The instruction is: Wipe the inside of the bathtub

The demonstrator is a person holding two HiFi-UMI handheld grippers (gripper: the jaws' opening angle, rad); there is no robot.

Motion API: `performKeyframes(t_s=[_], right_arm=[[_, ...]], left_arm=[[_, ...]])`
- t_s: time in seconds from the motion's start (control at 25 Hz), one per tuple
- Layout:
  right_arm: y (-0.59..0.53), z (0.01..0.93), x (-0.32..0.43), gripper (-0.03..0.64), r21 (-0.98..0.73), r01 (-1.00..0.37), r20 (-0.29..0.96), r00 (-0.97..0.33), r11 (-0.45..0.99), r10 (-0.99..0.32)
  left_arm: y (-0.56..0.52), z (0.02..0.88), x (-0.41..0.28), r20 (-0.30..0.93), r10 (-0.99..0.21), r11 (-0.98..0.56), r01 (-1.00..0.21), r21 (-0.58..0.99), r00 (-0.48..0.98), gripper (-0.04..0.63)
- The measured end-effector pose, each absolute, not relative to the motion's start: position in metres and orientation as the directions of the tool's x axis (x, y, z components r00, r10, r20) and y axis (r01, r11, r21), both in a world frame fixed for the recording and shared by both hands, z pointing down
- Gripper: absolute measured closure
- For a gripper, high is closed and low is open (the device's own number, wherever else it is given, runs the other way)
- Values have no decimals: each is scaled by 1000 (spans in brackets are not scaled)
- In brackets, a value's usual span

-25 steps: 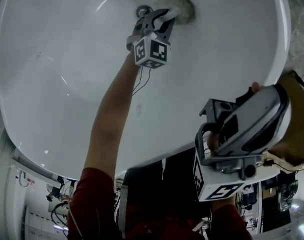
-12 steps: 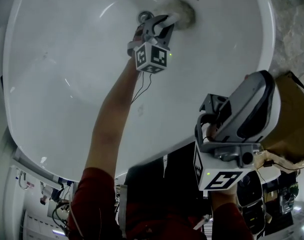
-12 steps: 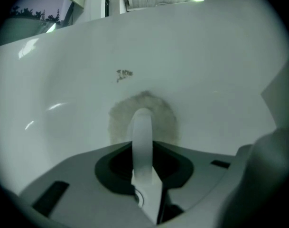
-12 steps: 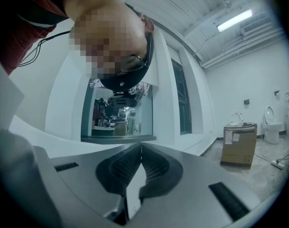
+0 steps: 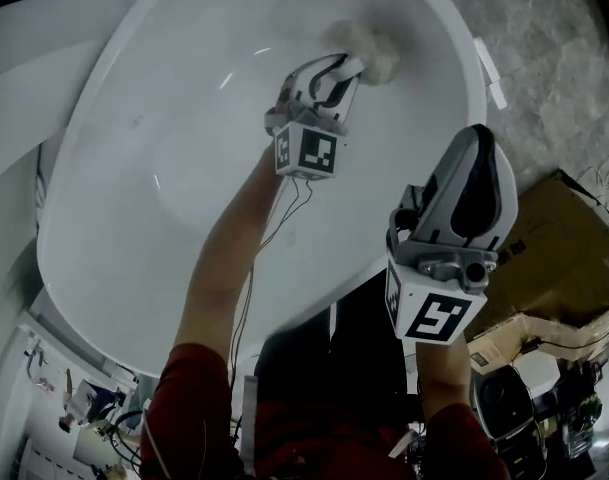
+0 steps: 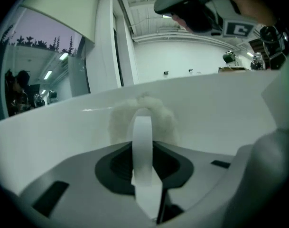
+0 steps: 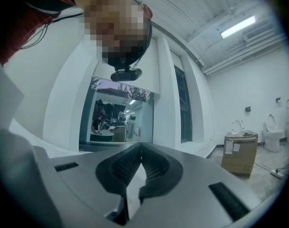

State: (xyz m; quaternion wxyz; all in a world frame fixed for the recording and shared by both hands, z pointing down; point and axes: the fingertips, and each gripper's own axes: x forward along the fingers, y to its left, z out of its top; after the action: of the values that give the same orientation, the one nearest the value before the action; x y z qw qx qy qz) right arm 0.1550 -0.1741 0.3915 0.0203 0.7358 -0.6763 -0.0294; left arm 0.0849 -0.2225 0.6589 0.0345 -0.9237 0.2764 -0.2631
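Note:
A white oval bathtub fills the head view. My left gripper reaches deep into it and is shut on a fluffy white cloth, which presses against the tub's far inner wall. In the left gripper view the cloth bulges out past the closed jaws against the white wall. My right gripper is held up outside the tub near its right rim, shut and empty. The right gripper points across the room, away from the tub.
A brown cardboard box stands on the stone floor right of the tub and shows again as the box in the right gripper view, with a toilet behind it. Cables and gear lie near the tub's near side.
The view has swung, so the tub now sits lower left. My left gripper has carried the cloth rightward along the tub's far wall. The right gripper has risen and turned more upright.

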Motion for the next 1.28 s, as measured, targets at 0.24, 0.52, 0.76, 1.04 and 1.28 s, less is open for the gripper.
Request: performKeyframes(t_s=[0.24, 0.52, 0.76, 1.04, 1.28], right_arm=[[-172, 363, 158, 604, 96, -990, -19, 98, -99, -995], [-174, 336, 163, 604, 98, -986, -58, 128, -133, -990], [-177, 347, 170, 604, 94, -986, -49, 131, -135, -990], [-181, 366, 178, 604, 79, -987, -37, 140, -143, -989], [-193, 389, 174, 604, 65, -989, -29, 131, -133, -991]], left_arm=[[-256, 552, 98, 322, -592, -806, -538, -245, 739, 502], [-283, 501, 118, 258, -605, -795, -549, -260, 754, 502], [-288, 519, 135, 295, -594, -803, -533, -265, 748, 502], [-289, 544, 135, 311, -583, -812, -520, -266, 751, 502], [-291, 575, 123, 339, -594, -804, -551, -223, 730, 503]])
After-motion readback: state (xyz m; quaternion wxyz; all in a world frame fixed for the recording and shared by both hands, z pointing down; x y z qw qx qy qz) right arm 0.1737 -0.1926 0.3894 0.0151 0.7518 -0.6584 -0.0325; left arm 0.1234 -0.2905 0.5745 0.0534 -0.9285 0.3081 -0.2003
